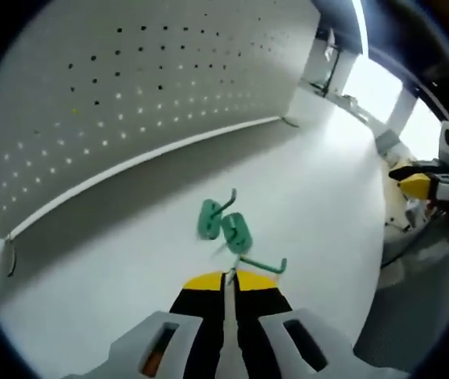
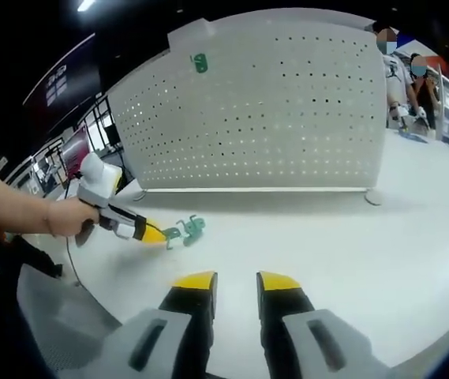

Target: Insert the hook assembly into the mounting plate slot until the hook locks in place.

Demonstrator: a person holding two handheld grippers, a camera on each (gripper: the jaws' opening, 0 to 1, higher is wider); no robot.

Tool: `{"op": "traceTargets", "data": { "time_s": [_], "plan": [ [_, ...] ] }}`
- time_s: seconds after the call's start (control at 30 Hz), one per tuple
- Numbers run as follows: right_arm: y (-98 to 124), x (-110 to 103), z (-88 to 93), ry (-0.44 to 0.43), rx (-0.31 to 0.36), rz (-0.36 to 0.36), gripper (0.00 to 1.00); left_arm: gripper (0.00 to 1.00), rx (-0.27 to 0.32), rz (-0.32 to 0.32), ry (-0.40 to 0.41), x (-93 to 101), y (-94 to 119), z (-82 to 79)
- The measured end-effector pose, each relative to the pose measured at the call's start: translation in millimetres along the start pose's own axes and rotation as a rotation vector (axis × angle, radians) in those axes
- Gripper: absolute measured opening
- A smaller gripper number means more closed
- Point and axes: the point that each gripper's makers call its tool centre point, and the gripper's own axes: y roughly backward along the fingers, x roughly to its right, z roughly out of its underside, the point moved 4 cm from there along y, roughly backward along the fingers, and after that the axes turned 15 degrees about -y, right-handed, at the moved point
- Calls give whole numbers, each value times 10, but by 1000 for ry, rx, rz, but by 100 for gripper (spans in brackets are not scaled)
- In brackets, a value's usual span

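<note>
Two green hook pieces (image 1: 212, 217) (image 1: 237, 230) sit close together over the white table, just beyond my left gripper (image 1: 229, 276). Its yellow-tipped jaws are closed on the thin wire of the nearer green hook. In the right gripper view that same left gripper (image 2: 150, 233), held by a hand, has the green hook (image 2: 186, 230) at its tip. The white perforated mounting plate (image 2: 271, 103) stands upright behind, and one green hook (image 2: 200, 61) hangs near its top left. My right gripper (image 2: 236, 283) stands open over the table, holding nothing.
The mounting plate (image 1: 129, 87) stands on small feet along the table's far side. The right gripper (image 1: 428, 185) shows at the table's right edge in the left gripper view. People stand at the back right (image 2: 402, 71). A cable (image 2: 70, 253) hangs off the table's left edge.
</note>
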Motion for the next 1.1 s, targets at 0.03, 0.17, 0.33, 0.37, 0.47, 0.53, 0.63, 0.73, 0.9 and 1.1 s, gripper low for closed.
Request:
{"op": "traceTargets", "data": {
  "time_s": [0.03, 0.17, 0.33, 0.37, 0.47, 0.53, 0.63, 0.73, 0.9, 1.1],
  "plan": [
    [3, 5, -6, -4, 3, -1, 18, 3, 2, 0, 0, 7, 26, -3],
    [12, 0, -15, -9, 8, -9, 18, 3, 9, -4, 4, 40, 104, -17],
    [13, -19, -24, -12, 7, -23, 18, 3, 38, 8, 30, 111, 223, -90],
    [16, -22, -30, -24, 7, -26, 18, 3, 44, 9, 36, 118, 247, -109],
    [28, -33, -86, -79, 21, -45, 18, 3, 61, -4, 30, 147, 343, -190],
    [29, -41, -123, -81, 28, -50, 18, 3, 70, -9, 30, 159, 391, -223],
    [43, -85, -187, -93, 42, -63, 18, 3, 87, -8, 49, 198, 479, -301],
    [60, -151, -248, -109, 62, -83, 18, 3, 97, -17, 47, 252, 559, -369],
    [43, -340, -304, -162, 76, -146, 18, 3, 141, -20, 102, 346, 678, -475],
    [18, -468, -238, -244, 62, -196, 18, 3, 210, -19, 218, 433, 826, -599]
  ]
}}
